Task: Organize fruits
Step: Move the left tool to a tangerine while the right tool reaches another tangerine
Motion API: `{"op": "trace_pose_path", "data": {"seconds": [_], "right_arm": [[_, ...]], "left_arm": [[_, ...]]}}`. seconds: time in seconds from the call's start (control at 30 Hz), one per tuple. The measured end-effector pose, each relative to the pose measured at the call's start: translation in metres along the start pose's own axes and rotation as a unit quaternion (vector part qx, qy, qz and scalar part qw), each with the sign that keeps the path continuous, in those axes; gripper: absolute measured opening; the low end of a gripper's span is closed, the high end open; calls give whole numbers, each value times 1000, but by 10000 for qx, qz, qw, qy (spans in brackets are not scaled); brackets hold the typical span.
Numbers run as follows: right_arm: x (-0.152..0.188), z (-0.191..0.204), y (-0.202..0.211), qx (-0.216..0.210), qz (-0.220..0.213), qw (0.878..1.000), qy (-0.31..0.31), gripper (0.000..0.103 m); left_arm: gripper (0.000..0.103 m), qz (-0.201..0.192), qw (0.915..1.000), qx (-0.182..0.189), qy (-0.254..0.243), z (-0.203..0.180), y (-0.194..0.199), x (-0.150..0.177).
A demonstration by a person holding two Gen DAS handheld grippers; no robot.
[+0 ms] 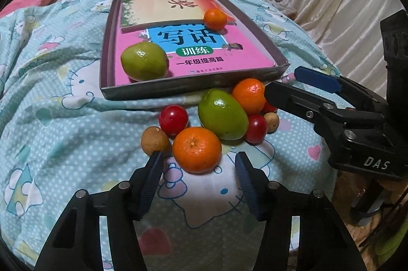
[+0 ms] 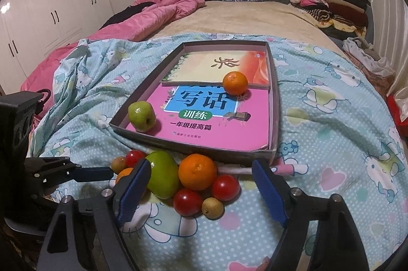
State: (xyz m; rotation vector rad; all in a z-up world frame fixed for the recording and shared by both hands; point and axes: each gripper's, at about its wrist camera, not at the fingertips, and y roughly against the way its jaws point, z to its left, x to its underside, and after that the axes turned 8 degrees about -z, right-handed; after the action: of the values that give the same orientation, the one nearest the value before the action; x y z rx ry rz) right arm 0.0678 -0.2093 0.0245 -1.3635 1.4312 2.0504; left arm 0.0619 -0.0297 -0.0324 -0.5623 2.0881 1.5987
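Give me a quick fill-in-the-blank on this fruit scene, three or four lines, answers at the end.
1. The box already holds ____ fruits, a green apple and an orange.
2. The fruits in the box rest on a pink ____.
3. The left hand-held gripper has its fingers either side of an ____ on the bedsheet.
4. The right hand-held gripper is ____, holding nothing.

Answers: two; book; orange; open

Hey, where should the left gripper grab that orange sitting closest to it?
Grip the nearest orange across its round middle, coming straight down and forward with the left gripper. Its open jaws already flank it; the brown fruit crowds the left side, so keep that finger tight.
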Motion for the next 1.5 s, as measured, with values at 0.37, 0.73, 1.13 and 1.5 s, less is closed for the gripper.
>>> {"op": "trace_pose_path", "data": {"seconds": [0.37, 0.73, 1.13, 1.5], "right_arm": [[3, 0, -7, -32, 187, 9998, 46, 63], [4, 1, -22, -71, 406, 9987, 285, 48], [4, 10, -39, -180, 593, 9951, 772, 43], [3, 8, -44, -497, 762, 9898, 1095, 42]], "left_arm": [[51, 55, 9999, 96, 46, 1, -6, -1], [51, 92, 9999, 70, 28, 0, -13, -3], [51, 193, 9998, 35, 3, 0, -20, -4], [50, 258, 9997, 18, 26, -1, -32, -8]]}}
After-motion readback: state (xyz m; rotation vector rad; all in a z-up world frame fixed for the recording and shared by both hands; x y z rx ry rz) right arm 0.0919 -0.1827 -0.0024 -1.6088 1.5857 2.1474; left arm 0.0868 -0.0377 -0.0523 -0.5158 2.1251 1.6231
